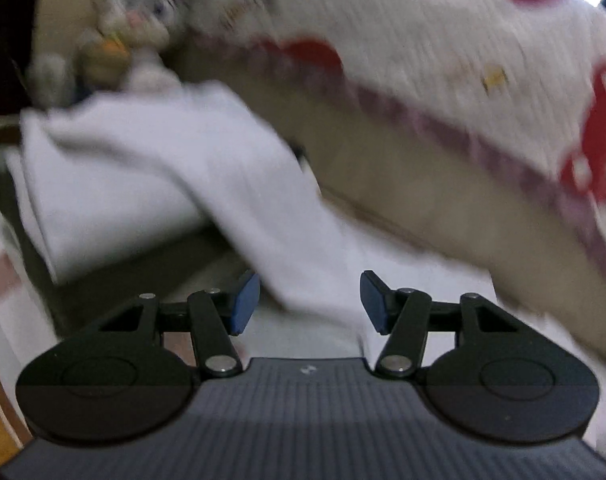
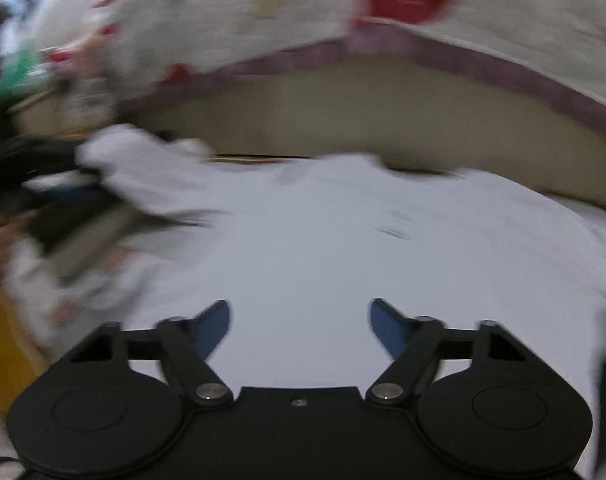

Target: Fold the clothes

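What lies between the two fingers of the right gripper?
In the right wrist view, only the white garment shows between the open right gripper fingers; nothing is clamped.

The white garment (image 2: 343, 240) is showing as soft, matt cloth. The quilt (image 1: 443, 40) far behind is looking ribbed and printed. The left gripper (image 1: 310, 302) is showing matt black plastic, blue pads (image 1: 245, 304) and shiny metal pins.

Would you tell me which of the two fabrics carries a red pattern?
The cream quilted bedcover with the mauve border, hanging behind. The plain white garment spread before the open right gripper has none.
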